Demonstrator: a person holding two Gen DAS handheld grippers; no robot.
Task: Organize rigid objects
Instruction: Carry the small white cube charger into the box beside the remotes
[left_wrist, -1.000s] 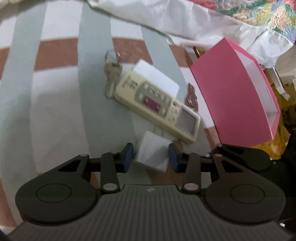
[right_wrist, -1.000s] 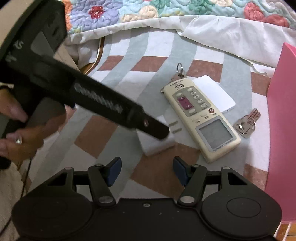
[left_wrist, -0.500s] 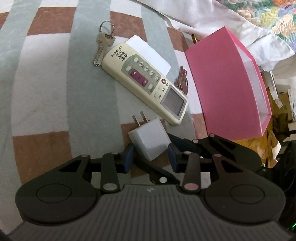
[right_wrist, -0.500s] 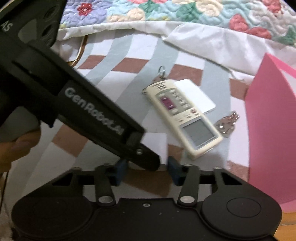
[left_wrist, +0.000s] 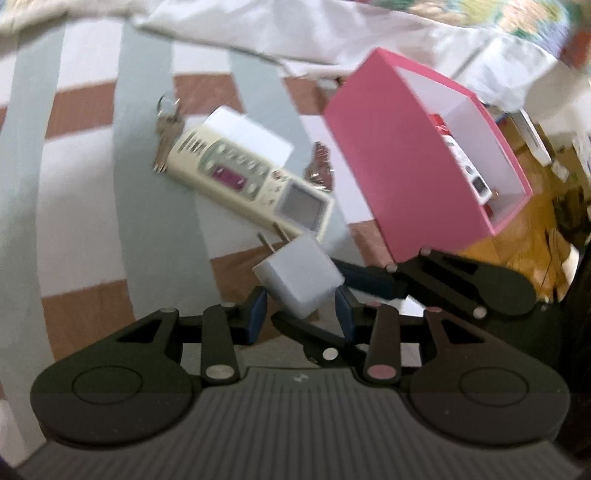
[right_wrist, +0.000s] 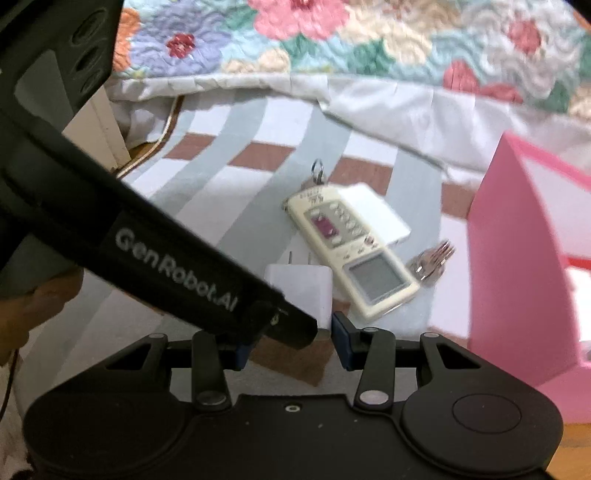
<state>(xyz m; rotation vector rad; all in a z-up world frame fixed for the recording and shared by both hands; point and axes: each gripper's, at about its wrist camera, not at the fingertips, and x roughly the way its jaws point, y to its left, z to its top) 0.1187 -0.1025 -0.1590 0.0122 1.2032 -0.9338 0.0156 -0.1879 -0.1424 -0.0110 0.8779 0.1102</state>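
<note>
A white plug charger (left_wrist: 299, 277) hangs just above the striped rug, prongs pointing away. My left gripper (left_wrist: 301, 314) is shut on its lower part. The right gripper's dark fingers (left_wrist: 369, 284) close on it from the side. In the right wrist view the charger (right_wrist: 303, 288) sits between the pads of my right gripper (right_wrist: 290, 339), shut on it, with the left gripper's finger (right_wrist: 184, 258) crossing in front. A cream remote (left_wrist: 251, 184) lies beyond on the rug. The pink box (left_wrist: 399, 166) stands to the right.
A white flat box (left_wrist: 251, 133) lies under the remote, a key ring (left_wrist: 166, 136) at its far end and more keys (left_wrist: 319, 166) beside the pink box. Small items (left_wrist: 465, 166) sit inside the box. A floral quilt (right_wrist: 369, 48) hangs behind. A hand (right_wrist: 40, 302) holds the left gripper.
The right gripper's jaws have narrowed onto the charger that the left gripper held. Both grippers have risen, and the charger has left the rug.
</note>
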